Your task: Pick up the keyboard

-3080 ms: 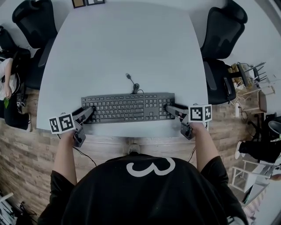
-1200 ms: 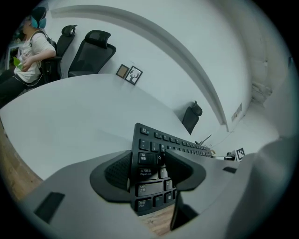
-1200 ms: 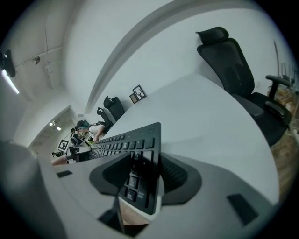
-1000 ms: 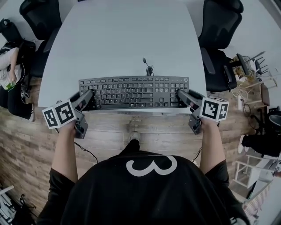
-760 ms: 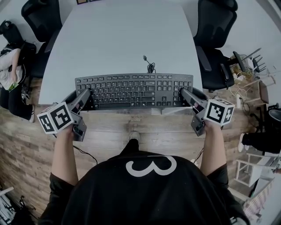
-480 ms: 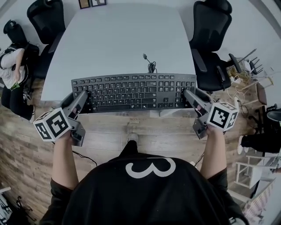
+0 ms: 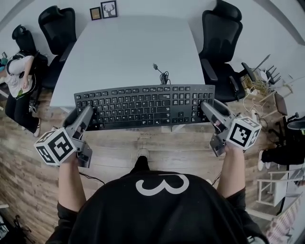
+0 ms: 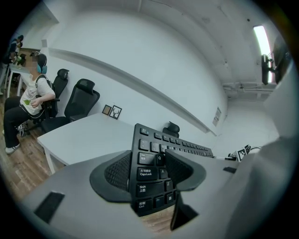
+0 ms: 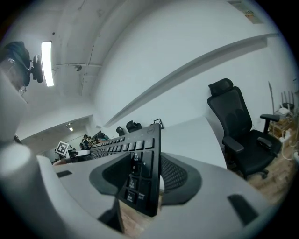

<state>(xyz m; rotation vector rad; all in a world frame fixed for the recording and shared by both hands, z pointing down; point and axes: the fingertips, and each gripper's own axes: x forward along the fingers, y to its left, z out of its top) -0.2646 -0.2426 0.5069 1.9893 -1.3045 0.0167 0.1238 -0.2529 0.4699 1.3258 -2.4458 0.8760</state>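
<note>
Change: the keyboard (image 7: pixel 143 106), which lay flat on the table (image 7: pixel 128 43) just inside its near edge, is now raised off it. It looks larger in the head view, and the left gripper (image 7: pixel 88 114) and right gripper (image 7: pixel 205 107) have come up and back toward the person with it.
Keyboard: black and full-size, with its long side running left to right. It is held in the air over the table's near edge, and its front part hangs out above the wooden floor (image 7: pixel 114 147).
Left jaws: clamped on the keyboard's left short end — one pad on the key face, the other on the underside.
Right jaws: clamped the same way on the right short end, where the board stands edge-on between the pads in the right gripper view.
Cable (image 7: pixel 162 75): leaves the keyboard's far long edge, bunched — it trails over the table top.
Far edge: two small picture frames (image 7: pixel 103 10).
Chairs: one black office chair (image 7: pixel 57 24) by the far left corner, another (image 7: pixel 217 28) along the right edge.
Bystander: a seated person (image 7: pixel 16 76) off the table's left edge.
</note>
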